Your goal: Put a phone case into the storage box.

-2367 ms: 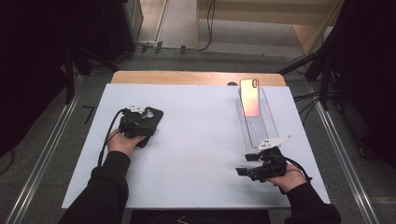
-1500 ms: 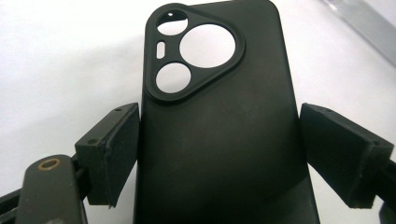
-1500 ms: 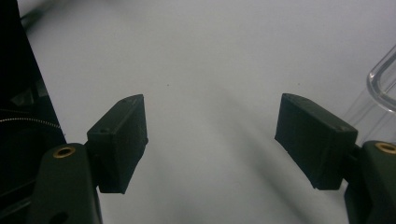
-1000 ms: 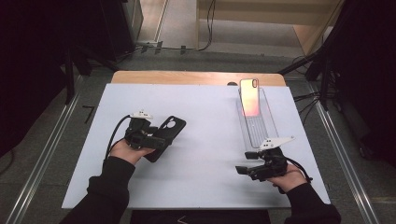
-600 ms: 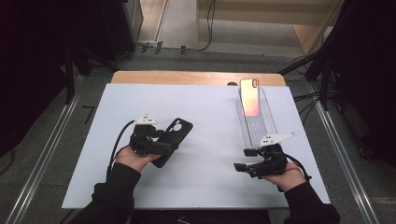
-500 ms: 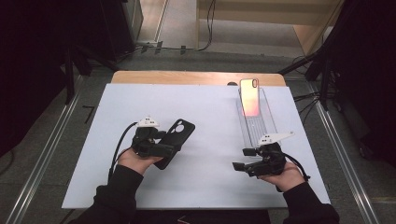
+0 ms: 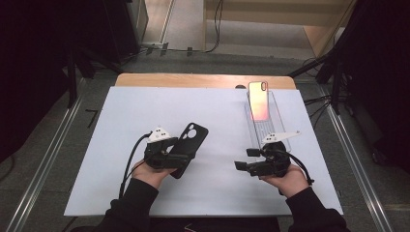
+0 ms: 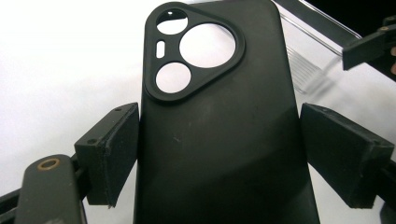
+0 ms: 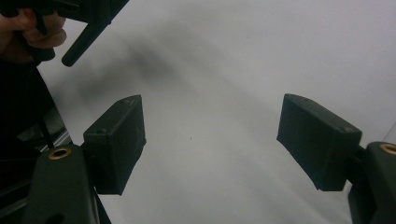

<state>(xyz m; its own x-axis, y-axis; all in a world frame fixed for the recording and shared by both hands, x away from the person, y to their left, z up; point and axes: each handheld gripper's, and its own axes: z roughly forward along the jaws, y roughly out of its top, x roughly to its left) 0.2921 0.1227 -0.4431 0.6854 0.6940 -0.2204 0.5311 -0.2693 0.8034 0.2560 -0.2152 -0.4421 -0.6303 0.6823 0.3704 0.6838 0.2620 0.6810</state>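
Note:
A black phone case (image 7: 189, 145) with a three-hole camera cutout hangs just above the white sheet (image 7: 145, 111), left of centre. My left gripper (image 7: 181, 157) is shut on its long sides; in the left gripper view both pads press the case (image 8: 219, 130). My right gripper (image 7: 245, 159) is at the right front, pointing left toward the case, open with nothing between its jaws (image 9: 210, 140). A phone (image 7: 258, 100) with a shiny pink-orange back leans in a clear tray (image 7: 278, 121) at the back right.
The white sheet covers a wooden table whose far edge (image 7: 203, 79) shows behind it. Metal rails run along both sides. The clear tray (image 8: 313, 70) lies just beyond the case in the left gripper view. Cables trail on the floor behind.
My left hand has carried the black case rightward toward the middle of the sheet. My right gripper has shifted a little left and lifted slightly, still open.

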